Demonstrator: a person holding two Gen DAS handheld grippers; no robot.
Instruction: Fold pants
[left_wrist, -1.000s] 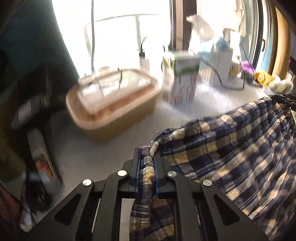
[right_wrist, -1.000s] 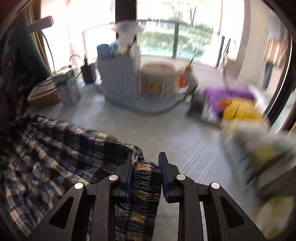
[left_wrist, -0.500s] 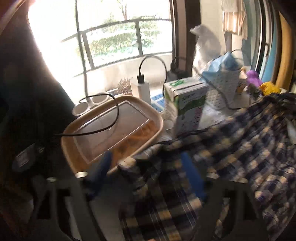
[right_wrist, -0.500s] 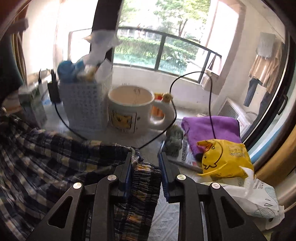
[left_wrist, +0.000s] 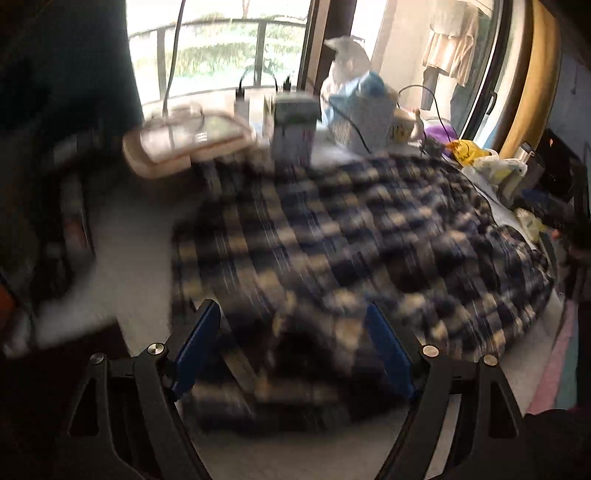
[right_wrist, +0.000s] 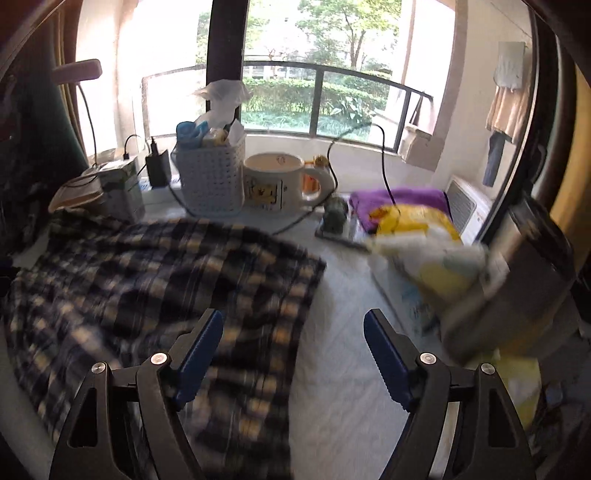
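The navy and cream plaid pants (left_wrist: 351, 243) lie spread on the white table, blurred by motion. My left gripper (left_wrist: 293, 350) is open and empty, its blue pads just above the near edge of the cloth. In the right wrist view the pants (right_wrist: 155, 280) cover the left half of the table. My right gripper (right_wrist: 293, 354) is open and empty, its left finger over the cloth's right edge and its right finger over bare table.
Along the window stand a tan lidded container (left_wrist: 184, 144), a carton (left_wrist: 293, 129), a white basket (right_wrist: 210, 181), a large mug (right_wrist: 275, 182) and cables. A purple cloth (right_wrist: 402, 199), yellow bag (right_wrist: 410, 218) and packets (right_wrist: 436, 266) crowd the right side.
Both grippers have opened and let go of the pants. The pants have dropped flat onto the table, and both grippers have pulled back toward me.
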